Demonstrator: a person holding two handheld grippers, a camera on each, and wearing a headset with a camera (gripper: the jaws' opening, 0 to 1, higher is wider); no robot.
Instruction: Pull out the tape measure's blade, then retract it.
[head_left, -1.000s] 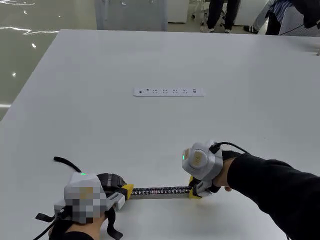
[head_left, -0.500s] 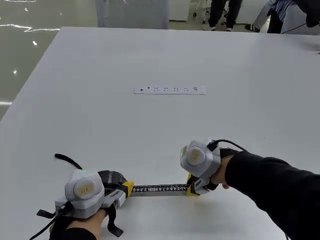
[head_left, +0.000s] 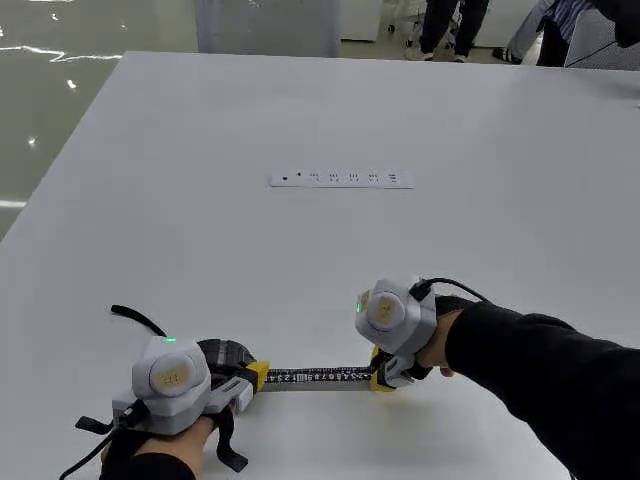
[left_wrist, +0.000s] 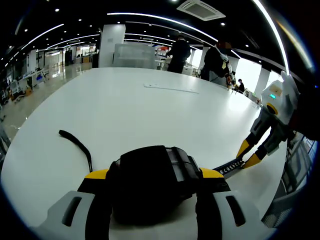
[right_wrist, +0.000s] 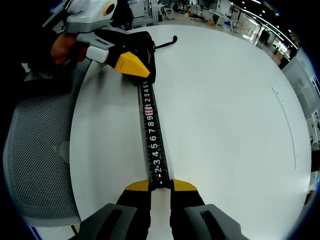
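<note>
The black tape measure case rests on the white table near its front edge, and my left gripper is shut on it. In the left gripper view the case sits between the yellow-tipped jaws. A short length of numbered blade runs right from the case, lying flat on the table. My right gripper is shut on the blade's end. In the right gripper view the blade runs from the yellow fingertips up to the case. The case's black wrist strap trails to the left.
A white power strip lies flat in the middle of the table. People stand beyond the far edge. A mesh chair sits beside the table's front edge in the right gripper view.
The right gripper has moved left toward the case, and the exposed blade has grown shorter. The left gripper and case have stayed in place.
</note>
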